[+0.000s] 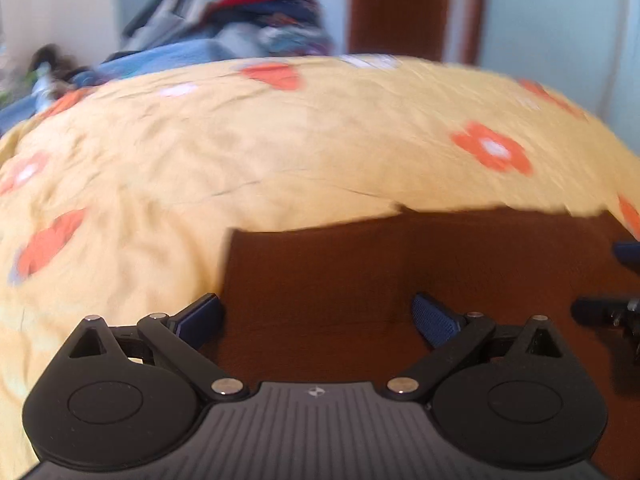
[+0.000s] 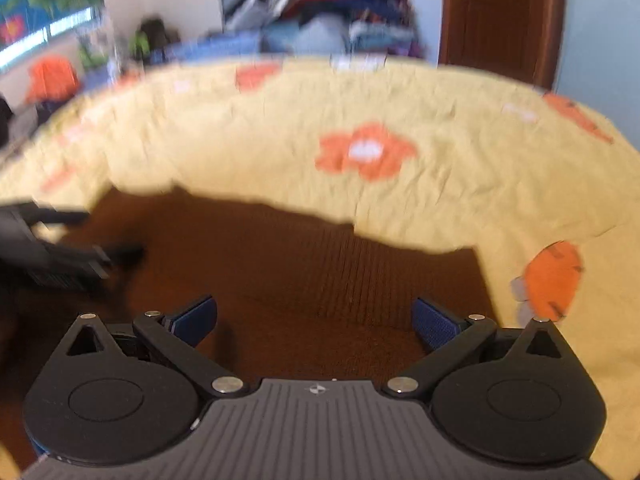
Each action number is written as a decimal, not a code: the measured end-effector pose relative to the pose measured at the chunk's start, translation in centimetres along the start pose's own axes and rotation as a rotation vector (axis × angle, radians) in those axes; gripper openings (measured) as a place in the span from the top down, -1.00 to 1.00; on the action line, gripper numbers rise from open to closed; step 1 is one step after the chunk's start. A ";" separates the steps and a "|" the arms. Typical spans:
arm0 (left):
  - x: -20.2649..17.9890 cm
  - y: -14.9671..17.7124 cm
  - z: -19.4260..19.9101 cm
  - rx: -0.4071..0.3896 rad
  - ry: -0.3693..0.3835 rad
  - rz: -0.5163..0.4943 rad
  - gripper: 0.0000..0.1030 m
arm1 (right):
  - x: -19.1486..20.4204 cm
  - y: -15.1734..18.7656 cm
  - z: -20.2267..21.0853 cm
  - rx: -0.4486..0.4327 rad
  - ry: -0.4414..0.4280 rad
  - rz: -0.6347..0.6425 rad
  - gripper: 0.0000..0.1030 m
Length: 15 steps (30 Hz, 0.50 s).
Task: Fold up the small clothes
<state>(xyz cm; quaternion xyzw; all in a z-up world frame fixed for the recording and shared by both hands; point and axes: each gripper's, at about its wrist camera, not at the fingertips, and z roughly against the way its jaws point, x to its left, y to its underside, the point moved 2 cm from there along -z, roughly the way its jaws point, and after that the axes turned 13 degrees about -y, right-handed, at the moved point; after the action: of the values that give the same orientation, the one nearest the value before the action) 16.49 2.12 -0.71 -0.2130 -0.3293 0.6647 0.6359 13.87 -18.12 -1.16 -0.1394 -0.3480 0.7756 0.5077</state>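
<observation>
Here, brown knit garment [image 1: 400, 280] flat on floral sheet [image 1: 240, 152], beneath both grippers' wide-spread, empty jaws

I see one brown garment [image 1: 400, 272] of ribbed knit lying flat on the yellow flowered bed [image 1: 240, 152], at the near side. Its far edge runs roughly straight, left corner squared, and a slight hump shows near the middle [image 2: 304, 264].

Bed covered by a yellow sheet [image 1: 248, 152] printed with orange flowers [image 2: 366, 152], wrinkled and extending ahead of and to both sides of the jaws. A brown ribbed garment [image 2: 320, 272] lies flat directly on it, beneath and just ahead of the jaws.
</observation>
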 end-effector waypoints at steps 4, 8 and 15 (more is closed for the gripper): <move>0.0 0.0 0.0 -0.006 -0.020 0.011 -1.00 | -0.5 0.2 -0.8 -0.053 -0.031 0.004 -1.00; 0.0 0.1 0.3 -0.008 -0.037 0.024 -1.00 | -0.3 0.5 -0.4 -0.063 -0.032 0.013 -1.00; -0.1 0.4 0.6 -0.011 -0.048 0.036 -1.00 | 1.8 1.2 2.5 -0.152 -0.028 -0.008 -1.00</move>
<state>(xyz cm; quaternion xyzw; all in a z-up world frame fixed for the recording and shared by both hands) 15.80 1.93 -0.54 -0.2066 -0.3443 0.6790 0.6147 10.78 -17.82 0.07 -0.1654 -0.4135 0.7468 0.4940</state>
